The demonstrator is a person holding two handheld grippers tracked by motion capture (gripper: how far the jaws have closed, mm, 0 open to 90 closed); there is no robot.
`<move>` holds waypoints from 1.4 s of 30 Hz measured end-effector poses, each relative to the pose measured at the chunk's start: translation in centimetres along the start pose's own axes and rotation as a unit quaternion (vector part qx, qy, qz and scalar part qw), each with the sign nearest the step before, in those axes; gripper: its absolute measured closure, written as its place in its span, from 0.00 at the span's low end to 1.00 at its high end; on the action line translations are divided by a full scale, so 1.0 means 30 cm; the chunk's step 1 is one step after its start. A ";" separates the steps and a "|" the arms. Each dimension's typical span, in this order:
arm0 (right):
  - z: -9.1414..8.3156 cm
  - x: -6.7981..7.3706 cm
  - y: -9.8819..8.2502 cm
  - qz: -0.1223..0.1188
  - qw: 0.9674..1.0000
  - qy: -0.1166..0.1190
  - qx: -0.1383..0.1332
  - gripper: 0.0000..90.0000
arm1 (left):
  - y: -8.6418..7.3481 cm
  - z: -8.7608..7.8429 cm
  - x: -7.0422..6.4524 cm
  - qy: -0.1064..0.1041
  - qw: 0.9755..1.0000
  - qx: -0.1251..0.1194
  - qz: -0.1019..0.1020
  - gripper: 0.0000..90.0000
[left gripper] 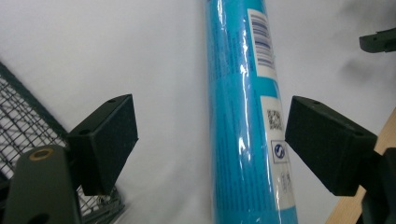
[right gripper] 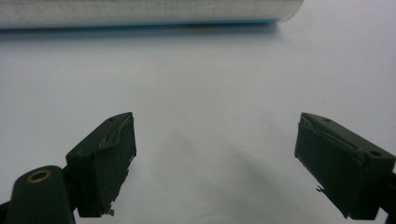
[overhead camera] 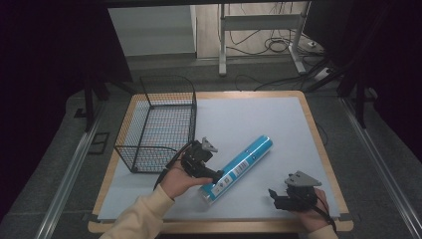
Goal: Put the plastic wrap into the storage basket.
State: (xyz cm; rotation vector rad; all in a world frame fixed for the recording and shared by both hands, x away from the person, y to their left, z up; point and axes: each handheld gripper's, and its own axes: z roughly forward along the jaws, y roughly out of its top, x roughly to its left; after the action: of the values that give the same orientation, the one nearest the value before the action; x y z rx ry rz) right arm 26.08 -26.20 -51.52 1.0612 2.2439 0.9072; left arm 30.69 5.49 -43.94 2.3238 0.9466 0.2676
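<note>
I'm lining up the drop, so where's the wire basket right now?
In the high view the wire basket stands at the table's far left, beyond the left gripper and left of the blue tube.

A long blue tube [overhead camera: 240, 166], wrapped in glossy film and labelled with a white barcode strip, is laid flat on the pale table cover, set diagonally, its near end towards the front edge.

High view: white mat [overhead camera: 249, 124] evenly lit from above, room edges fall to near black, image soft. Left gripper view: glare streaks on blue tube's [left gripper: 238, 116] wrap, wire basket [left gripper: 23, 121] corner blurred. Right gripper view: soft shadows under jaws, tube blurred.
</note>
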 end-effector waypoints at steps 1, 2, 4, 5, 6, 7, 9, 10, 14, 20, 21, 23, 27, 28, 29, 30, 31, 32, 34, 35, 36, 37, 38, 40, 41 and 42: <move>-0.001 -0.001 0.000 0.000 1.000 0.000 0.000 0.14 | 0.008 0.005 -0.003 0.000 1.000 0.000 0.000 0.19; -0.001 -0.002 0.001 0.000 1.000 -0.001 -0.001 0.14 | 0.013 0.007 -0.005 0.000 1.000 -0.001 -0.002 0.19; -0.002 -0.002 0.001 0.000 1.000 -0.002 -0.002 0.14 | 0.025 0.016 -0.008 -0.001 1.000 0.001 0.001 0.19; -0.002 -0.001 0.001 -0.001 1.000 -0.001 -0.002 0.14 | 0.031 0.021 -0.009 -0.002 1.000 0.003 0.003 0.19; -0.002 -0.001 0.001 -0.003 1.000 -0.001 -0.001 0.14 | 0.035 0.027 -0.011 -0.003 1.000 0.004 0.002 0.19; -0.002 -0.001 0.001 -0.003 1.000 -0.001 -0.001 0.14 | 0.038 0.033 -0.013 -0.004 1.000 0.005 0.003 0.19; -0.003 -0.004 0.001 -0.003 1.000 -0.003 -0.002 0.14 | 0.044 0.045 -0.017 -0.005 1.000 0.012 0.005 0.18; -0.003 -0.004 0.001 -0.003 1.000 -0.003 -0.002 0.14 | 0.045 0.049 -0.019 -0.006 1.000 0.012 0.004 0.18; -0.009 -0.009 0.003 -0.001 1.000 -0.004 -0.007 0.14 | 0.056 0.064 -0.022 -0.009 1.000 0.018 0.003 0.18; -0.011 -0.013 0.004 0.001 1.000 -0.004 -0.008 0.14 | 0.077 0.090 -0.032 -0.012 1.000 0.023 0.002 0.18; -0.011 -0.013 0.004 0.001 1.000 -0.004 -0.008 0.14 | 0.077 0.090 -0.032 -0.012 1.000 0.023 0.002 0.18; -0.012 -0.013 0.005 0.002 1.000 -0.005 -0.009 0.14 | 0.084 0.098 -0.036 -0.014 1.000 0.026 0.002 0.18; -0.014 -0.014 0.006 0.002 1.000 -0.006 -0.010 0.14 | 0.097 0.109 -0.043 -0.013 0.999 0.030 0.003 0.17; -0.014 -0.014 0.005 0.002 1.000 -0.006 -0.009 0.14 | 0.100 0.111 -0.044 -0.012 0.999 0.031 0.002 0.17; -0.013 -0.013 0.005 0.002 1.000 -0.006 -0.010 0.14 | 0.102 0.115 -0.045 -0.012 0.999 0.030 0.001 0.17; -0.011 -0.013 0.005 0.002 1.000 -0.005 -0.009 0.14 | 0.106 0.119 -0.046 -0.012 0.999 0.031 0.002 0.17; -0.011 -0.013 0.005 0.002 1.000 -0.005 -0.009 0.14 | 0.109 0.123 -0.047 -0.012 0.999 0.033 0.002 0.17; -0.011 -0.013 0.005 0.001 1.000 -0.005 -0.008 0.14 | 0.112 0.127 -0.048 -0.012 0.999 0.034 0.002 0.16; -0.010 -0.012 0.005 0.001 1.000 -0.005 -0.007 0.14 | 0.121 0.137 -0.050 -0.013 0.999 0.038 0.003 0.16; -0.011 -0.012 0.005 0.001 1.000 -0.005 -0.007 0.14 | 0.124 0.142 -0.052 -0.015 0.999 0.038 0.002 0.16; -0.010 -0.011 0.004 0.001 1.000 -0.005 -0.008 0.14 | 0.127 0.147 -0.054 -0.015 0.999 0.037 0.002 0.15; -0.010 -0.011 0.004 0.000 1.000 -0.005 -0.007 0.14 | 0.129 0.150 -0.054 -0.016 0.999 0.039 0.004 0.15; -0.009 -0.012 0.004 0.001 1.000 -0.005 -0.006 0.14 | 0.132 0.155 -0.056 -0.016 0.999 0.040 0.003 0.14; -0.009 -0.012 0.004 0.000 1.000 -0.005 -0.005 0.14 | 0.138 0.169 -0.057 -0.016 0.999 0.043 0.003 0.14; -0.009 -0.012 0.003 0.000 1.000 -0.005 -0.005 0.14 | 0.141 0.175 -0.057 -0.017 0.999 0.045 0.003 0.14; -0.009 -0.013 0.003 0.000 1.000 -0.006 -0.005 0.14 | 0.143 0.180 -0.057 -0.017 0.999 0.047 0.003 0.14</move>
State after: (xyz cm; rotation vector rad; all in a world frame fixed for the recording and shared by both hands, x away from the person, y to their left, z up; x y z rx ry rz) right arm 26.17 -26.55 -51.22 1.0588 2.2273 0.9097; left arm 34.01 -0.57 -45.55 2.4097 0.9542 0.1903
